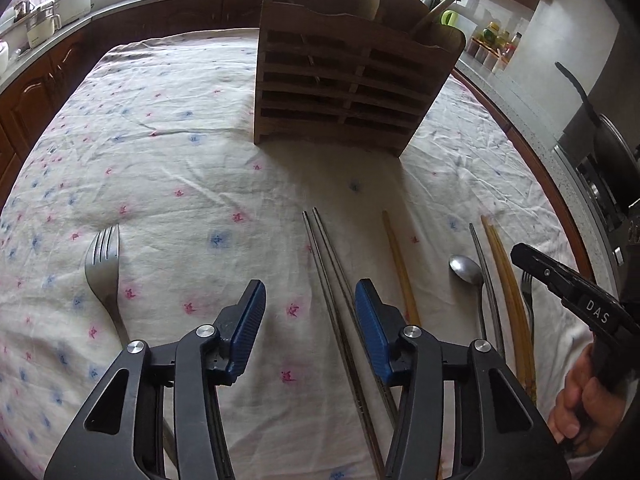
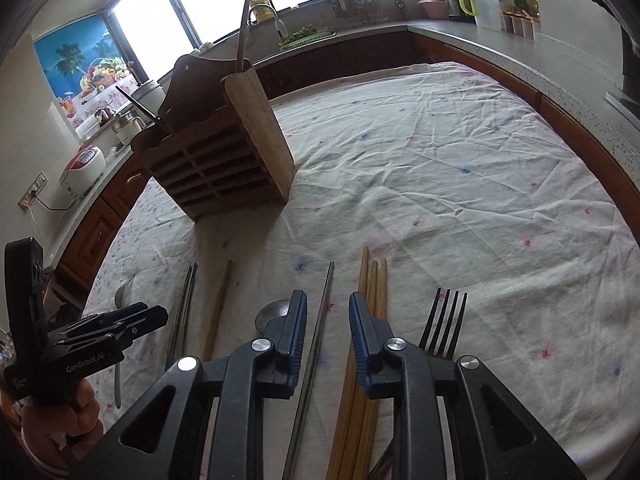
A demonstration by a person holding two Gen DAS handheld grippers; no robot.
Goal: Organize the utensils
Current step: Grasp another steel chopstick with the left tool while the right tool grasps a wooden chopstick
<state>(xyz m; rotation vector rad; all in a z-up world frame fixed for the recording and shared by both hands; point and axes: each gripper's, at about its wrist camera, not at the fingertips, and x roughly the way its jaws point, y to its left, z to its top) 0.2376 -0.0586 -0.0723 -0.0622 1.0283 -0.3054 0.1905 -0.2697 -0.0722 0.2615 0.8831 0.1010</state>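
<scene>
A wooden utensil holder [image 1: 340, 88] stands on the table ahead; it also shows in the right wrist view [image 2: 224, 160], holding some utensils. My left gripper [image 1: 310, 300] is open and empty above a pair of metal chopsticks [image 1: 336, 280]. A fork [image 1: 105, 272] lies to its left, a wooden chopstick [image 1: 400, 268], a spoon [image 1: 466, 270] and wooden chopsticks [image 1: 508, 292] to its right. My right gripper [image 2: 328, 320] is open and empty over a single metal chopstick [image 2: 320, 320], with wooden chopsticks [image 2: 372, 284] and a dark fork [image 2: 446, 320] to its right.
The table wears a wrinkled floral cloth [image 1: 180, 160]. Kitchen counters [image 2: 460, 40] with pots, jars and a kettle wrap around it. A stove with a pan [image 1: 600, 140] is at the right. The left gripper shows at the left of the right wrist view [image 2: 104, 332].
</scene>
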